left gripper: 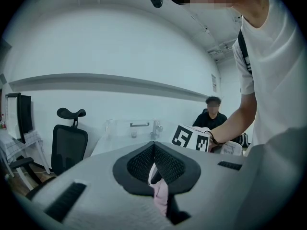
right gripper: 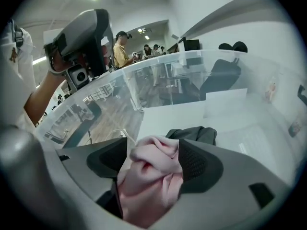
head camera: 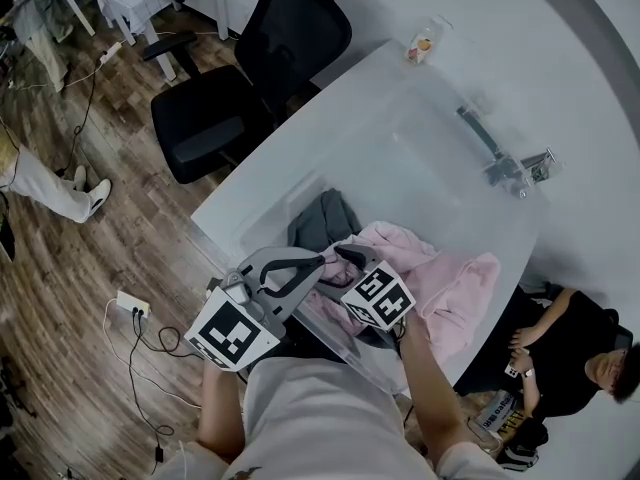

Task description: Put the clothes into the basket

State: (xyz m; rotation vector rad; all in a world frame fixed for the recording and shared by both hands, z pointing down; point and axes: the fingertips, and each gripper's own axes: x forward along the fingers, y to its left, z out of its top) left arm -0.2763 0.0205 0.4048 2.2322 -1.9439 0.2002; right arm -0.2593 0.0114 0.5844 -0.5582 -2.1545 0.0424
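Observation:
A clear plastic basket (head camera: 420,158) stands on the white table (head camera: 330,98). Inside it lie a dark grey garment (head camera: 322,220) and a pink garment (head camera: 450,288) spread over its near right side. My left gripper (head camera: 318,268) and right gripper (head camera: 352,256) meet above the basket's near wall, at the pink garment's left end. In the left gripper view the left gripper (left gripper: 154,169) is shut on a thin fold of pink cloth (left gripper: 160,195). In the right gripper view a thick bunch of the pink garment (right gripper: 151,181) fills the right gripper (right gripper: 153,159) from pad to pad, with the dark grey garment (right gripper: 196,134) beyond.
A black office chair (head camera: 250,78) stands at the table's far left. A person (head camera: 570,348) sits close to the table's right side. A power strip (head camera: 132,303) and cables lie on the wooden floor at my left. A small packet (head camera: 425,43) rests at the table's far edge.

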